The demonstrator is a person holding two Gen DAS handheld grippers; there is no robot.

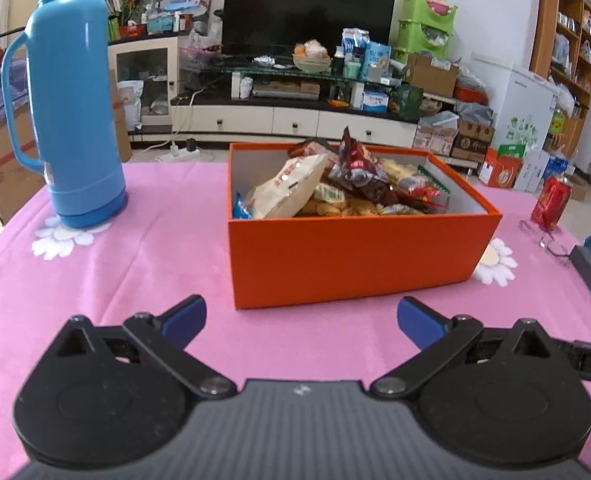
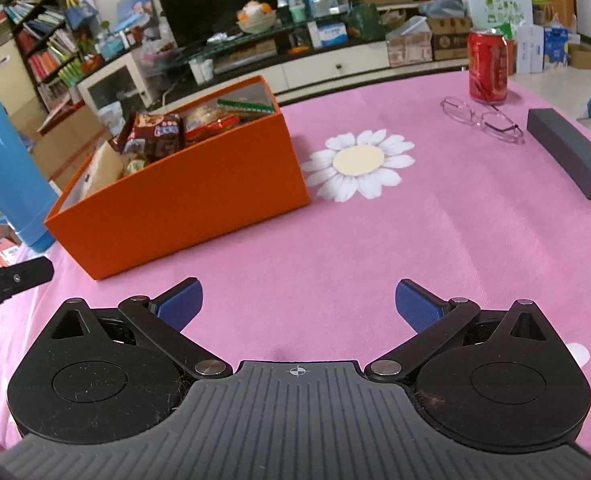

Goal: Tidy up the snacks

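An orange box [image 1: 351,256] stands on the pink tablecloth, filled with several snack packets [image 1: 335,184]: a pale bag, a dark red wrapper, biscuits. My left gripper [image 1: 301,318] is open and empty, just in front of the box's near wall. In the right wrist view the box [image 2: 191,188] is ahead to the left, with snack packets [image 2: 163,132] showing above its rim. My right gripper [image 2: 299,304] is open and empty over bare cloth, right of and nearer than the box.
A blue thermos [image 1: 73,96] stands left of the box. A red can [image 2: 488,66], glasses [image 2: 481,118] and a dark grey bar [image 2: 567,152] lie at the right. The table's far edge faces a TV stand.
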